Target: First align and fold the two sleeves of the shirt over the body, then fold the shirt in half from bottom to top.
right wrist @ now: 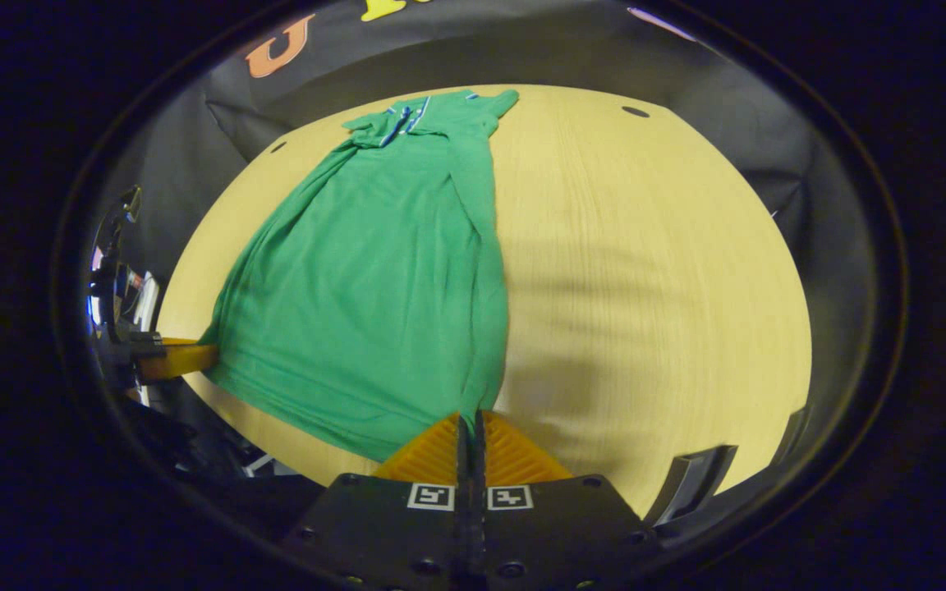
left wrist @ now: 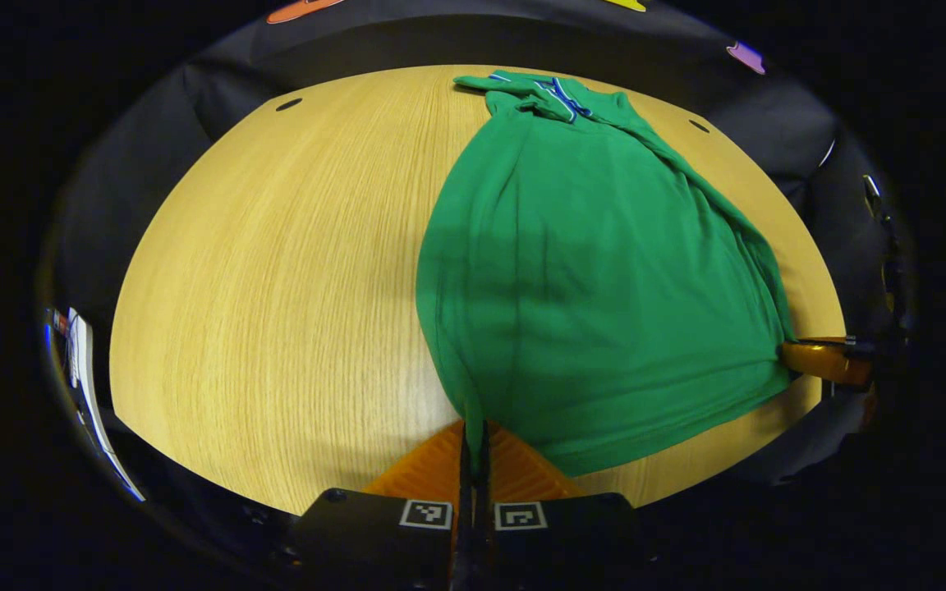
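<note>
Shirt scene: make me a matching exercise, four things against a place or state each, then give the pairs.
Things:
1. shirt
2. collar
3. left hand-held gripper
4. table

States:
A. bare wood beside the cloth
B. shut on the hem's left corner
C. spread flat, green
D. at the far end, blue trim

Pairs: 1-C, 2-D, 3-B, 4-A
</note>
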The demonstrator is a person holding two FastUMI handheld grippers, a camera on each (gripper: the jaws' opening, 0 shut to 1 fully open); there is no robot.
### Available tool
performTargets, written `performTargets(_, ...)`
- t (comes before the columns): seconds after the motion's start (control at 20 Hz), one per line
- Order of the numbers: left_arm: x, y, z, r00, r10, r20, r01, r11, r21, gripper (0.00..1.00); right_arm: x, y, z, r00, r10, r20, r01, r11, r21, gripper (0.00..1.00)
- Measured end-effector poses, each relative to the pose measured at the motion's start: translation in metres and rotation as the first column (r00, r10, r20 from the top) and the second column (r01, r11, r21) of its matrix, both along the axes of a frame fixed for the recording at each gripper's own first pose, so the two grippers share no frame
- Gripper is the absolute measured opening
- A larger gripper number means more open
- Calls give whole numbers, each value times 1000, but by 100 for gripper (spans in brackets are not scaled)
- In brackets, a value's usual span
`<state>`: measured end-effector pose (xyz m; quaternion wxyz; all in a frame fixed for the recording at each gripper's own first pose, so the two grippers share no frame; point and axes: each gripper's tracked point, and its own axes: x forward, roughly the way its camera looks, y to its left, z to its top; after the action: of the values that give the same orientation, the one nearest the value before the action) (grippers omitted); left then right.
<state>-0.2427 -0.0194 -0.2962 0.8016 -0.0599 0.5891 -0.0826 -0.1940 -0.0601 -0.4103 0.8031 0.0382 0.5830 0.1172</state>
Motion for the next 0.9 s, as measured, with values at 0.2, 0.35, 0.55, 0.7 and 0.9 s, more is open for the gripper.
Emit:
performTargets(0.2, 14, 3, 28, 997, -42, 69, 45, 998, -36, 6, 20, 1, 25, 996, -35, 78, 31, 998, 50, 0)
performTargets(0.35, 46, 9, 56, 984, -56, 167, 67, 996, -60, 6, 47, -1, 48, 989, -53, 137, 42, 996, 85, 0)
performTargets(0.55, 96, 15, 101, 952, -73, 296, 91, 995, -46, 6, 94, 0, 90, 971, -68, 229, 44, 993, 109, 2)
performTargets(0.7, 128, 11, 125, 927, -69, 367, 95, 994, -52, 6, 132, 0, 126, 949, -77, 305, 40, 991, 125, 0)
performTargets(0.9, 180, 15, 157, 881, -59, 470, 82, 996, -30, 6, 176, 0, 164, 923, -97, 374, 45, 988, 146, 0)
